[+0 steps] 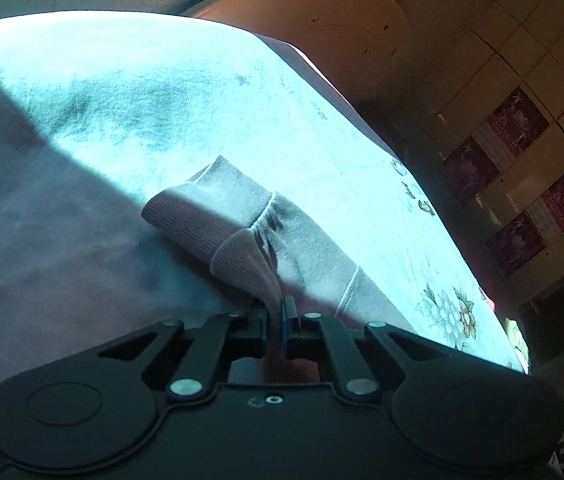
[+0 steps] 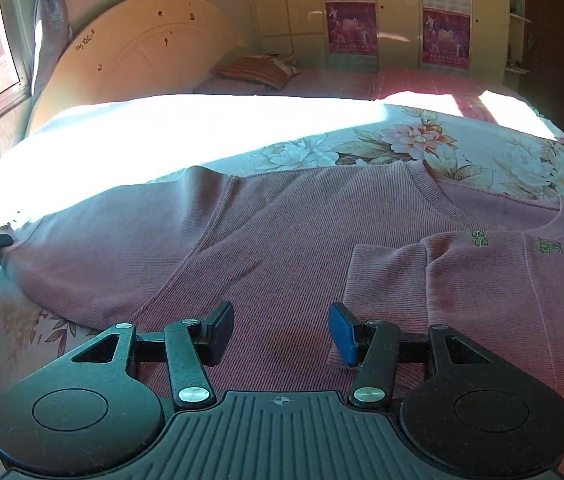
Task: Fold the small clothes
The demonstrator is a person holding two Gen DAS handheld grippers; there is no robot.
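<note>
Nearest the lens, the left gripper (image 1: pixel 276 312) has its jaws pinched tight on the ribbed cuff (image 1: pixel 218 220) of a pink sweater (image 2: pixel 282 232), the sleeve running away from it across a floral bedspread (image 2: pixel 422 140). The right gripper (image 2: pixel 280 332) hovers just above the sweater's body with its jaws parted about halfway and nothing between them. The other sleeve already lies folded across the chest, just right of that gripper. Small green embroidered characters (image 2: pixel 481 238) sit below the neckline, too small to read. Behind the bed stand a cream headboard (image 2: pixel 142 52), a striped pillow (image 2: pixel 258 70) and wardrobe doors with red posters (image 2: pixel 350 28), whose print is illegible. Nothing blocks either gripper.
</note>
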